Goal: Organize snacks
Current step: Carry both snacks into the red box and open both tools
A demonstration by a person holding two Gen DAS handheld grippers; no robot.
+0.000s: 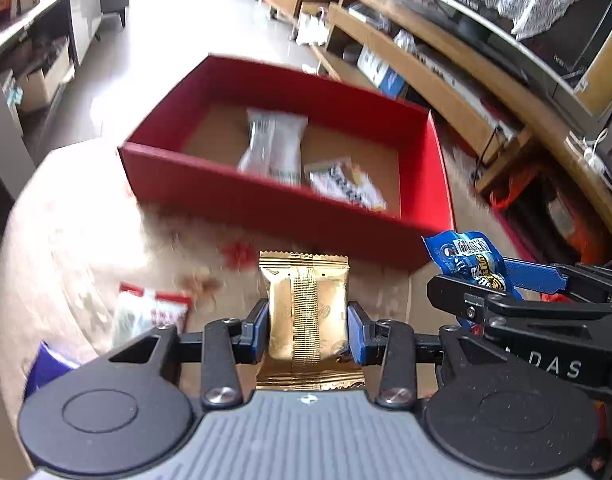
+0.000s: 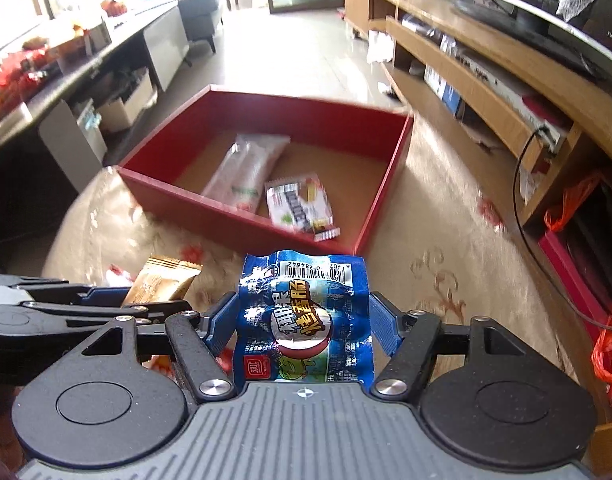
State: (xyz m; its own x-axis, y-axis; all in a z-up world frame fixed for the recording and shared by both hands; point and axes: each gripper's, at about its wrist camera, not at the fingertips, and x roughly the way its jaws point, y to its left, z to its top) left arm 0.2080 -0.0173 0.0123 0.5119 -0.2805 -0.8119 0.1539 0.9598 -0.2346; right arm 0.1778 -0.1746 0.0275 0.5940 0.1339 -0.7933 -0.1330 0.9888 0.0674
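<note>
A home living room: a long low wooden TV cabinet (image 2: pixel 477 64) carries a black flat-screen television (image 2: pixel 545 4) draped with white lace, facing a dark upholstered sofa (image 2: pixel 200 14) across a glossy pale tiled floor (image 2: pixel 290 56).

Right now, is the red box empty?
No. The red box holds two packets: a long white one and a smaller one.

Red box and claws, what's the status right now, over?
Left claw shut on gold packet. Right claw shut on blue packet. Red box ahead, two packets inside. Path clear.
</note>
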